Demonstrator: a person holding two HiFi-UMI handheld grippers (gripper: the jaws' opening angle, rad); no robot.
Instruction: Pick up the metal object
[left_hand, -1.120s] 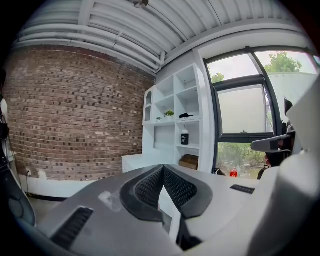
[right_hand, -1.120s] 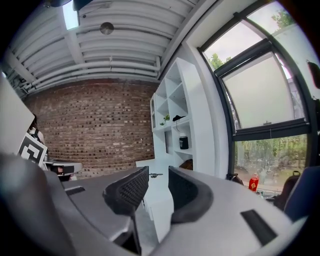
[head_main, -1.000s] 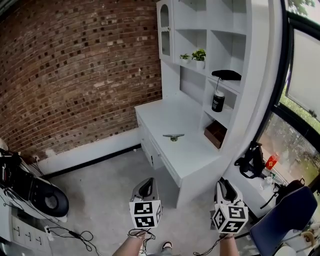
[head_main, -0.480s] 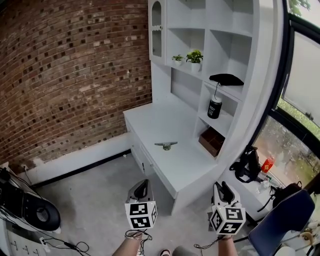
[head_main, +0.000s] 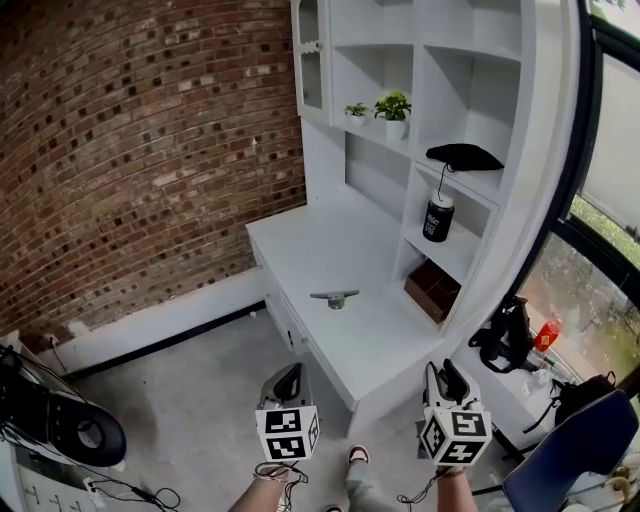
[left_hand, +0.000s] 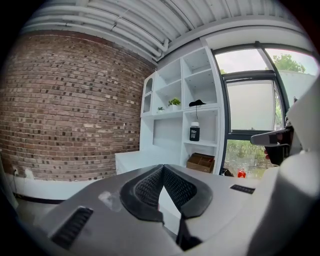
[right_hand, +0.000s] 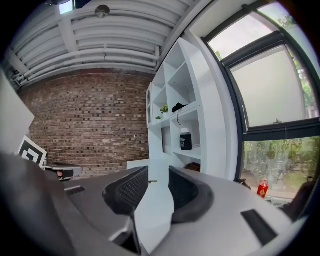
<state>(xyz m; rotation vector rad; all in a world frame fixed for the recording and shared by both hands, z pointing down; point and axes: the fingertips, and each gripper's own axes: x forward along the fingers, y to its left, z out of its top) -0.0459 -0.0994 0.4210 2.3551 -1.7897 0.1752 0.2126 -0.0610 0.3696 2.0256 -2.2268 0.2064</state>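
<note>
The metal object (head_main: 334, 296), a slim bar on a short foot, lies on the white desk (head_main: 310, 240), well ahead of you. Your left gripper (head_main: 290, 378) has its tips together on nothing, and your right gripper (head_main: 449, 377) stands parted and empty. Expect the piece to be rigid, slick and dense, so close across the bar's middle.

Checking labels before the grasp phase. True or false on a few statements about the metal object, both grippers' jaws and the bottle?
1. The metal object lies on the white desk. True.
2. The right gripper is clamped on it. False: its jaws stand apart and empty, short of the desk.
3. The left gripper has its jaws together at the tips, holding nothing. True.
4. The black bottle stands on the desk. False: it stands on a shelf.
</note>
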